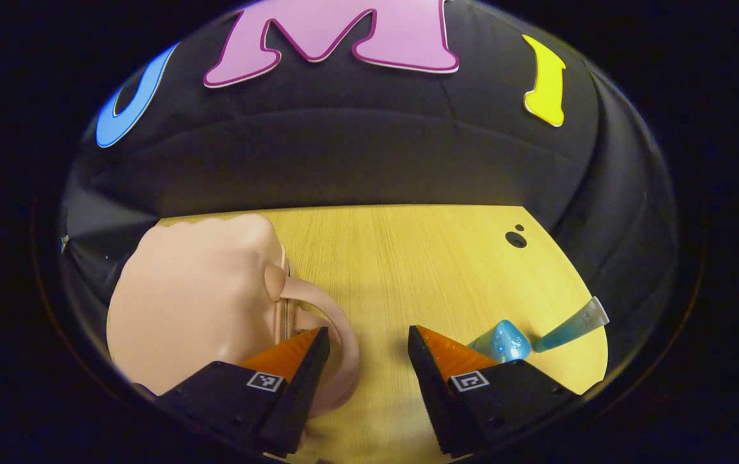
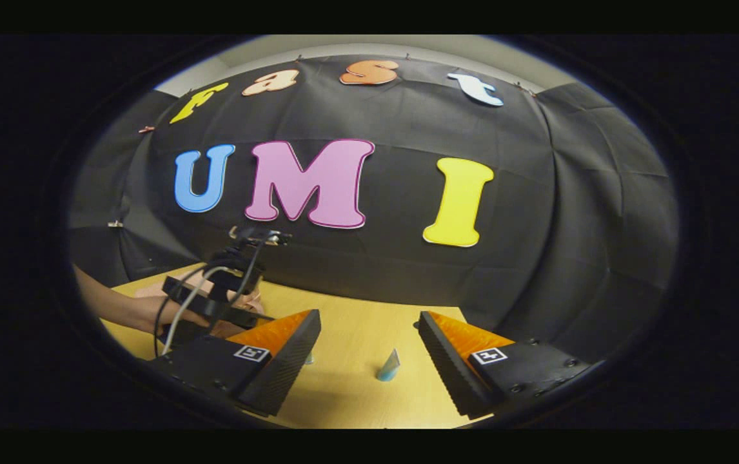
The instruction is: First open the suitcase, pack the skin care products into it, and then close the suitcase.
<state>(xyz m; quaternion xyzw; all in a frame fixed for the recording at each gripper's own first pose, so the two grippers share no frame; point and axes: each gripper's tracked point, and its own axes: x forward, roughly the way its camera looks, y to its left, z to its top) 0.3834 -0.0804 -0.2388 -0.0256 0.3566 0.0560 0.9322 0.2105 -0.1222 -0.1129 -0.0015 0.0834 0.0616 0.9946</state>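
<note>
pink suitcase (image 1: 195,309) sits closed on the wooden table (image 1: 408,258), its handle just ahead of the wide-open left gripper (image 1: 367,341); the right gripper (image 2: 369,328) also gapes, empty. a careless reach could knock the blue tube (image 1: 569,328).

The left gripper (image 1: 367,361) had two wedge-shaped fingers with ribbed inner faces on blocky black bodies, each bearing a square black-and-white marker and small screws. The right gripper (image 2: 369,351) looked alike. Beyond its left finger, the other gripper's housing trailed black and grey cables, held by what seemed a bare forearm (image 2: 118,306).
</note>
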